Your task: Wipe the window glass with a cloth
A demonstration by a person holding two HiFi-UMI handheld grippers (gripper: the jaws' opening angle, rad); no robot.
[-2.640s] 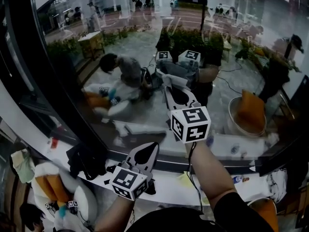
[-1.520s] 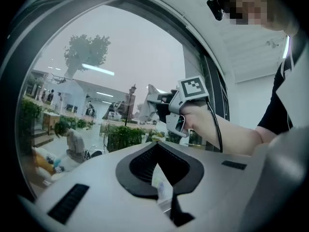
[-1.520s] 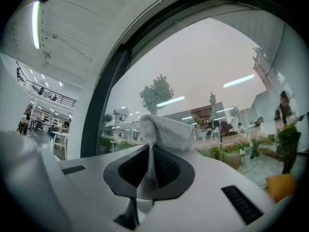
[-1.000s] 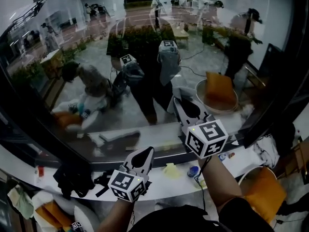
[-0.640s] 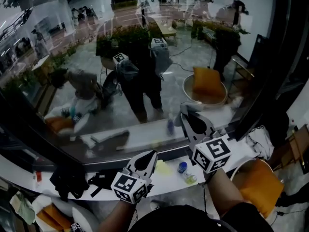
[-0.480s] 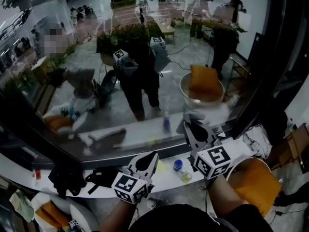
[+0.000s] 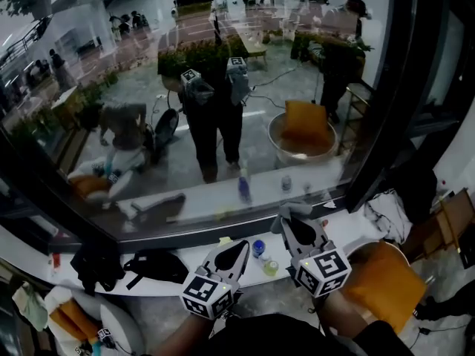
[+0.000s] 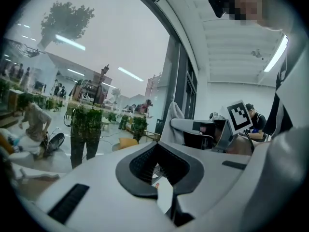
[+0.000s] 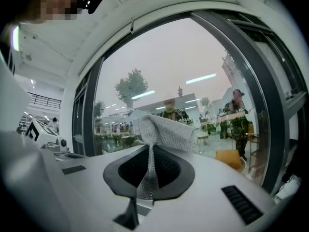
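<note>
The window glass (image 7: 223, 87) is the biggest thing here, a wide smooth pane that mirrors the room and the person, held in a thick dark frame (image 7: 380, 117). Under it runs a long white ledge (image 7: 349, 228), flat and matte. At the lower right stands a round chair with a soft orange cushion (image 7: 382, 288). A limp black bag (image 7: 156, 264) lies on the ledge to the left, and two small bottles (image 7: 263, 256) stand between the two tools. The right gripper (image 7: 293, 225) is clenched on the cloth (image 7: 286, 209). The right gripper view shows this best: the cloth is grey with a fine mesh weave, pressed into a thin strip between the jaws, and it opens into a folded flap over the tips. The head view shows what that view does not: the cloth is low, by the bottom frame and above the ledge. I cannot tell if it touches the frame or the glass. The left gripper (image 7: 237, 249) is over the ledge beside the bottles. In its own view the jaws are closed together with nothing between them, and only the dark ribbed hollow stays open. That view also shows the right gripper's marker cube (image 8: 240, 116) at the side.
</note>
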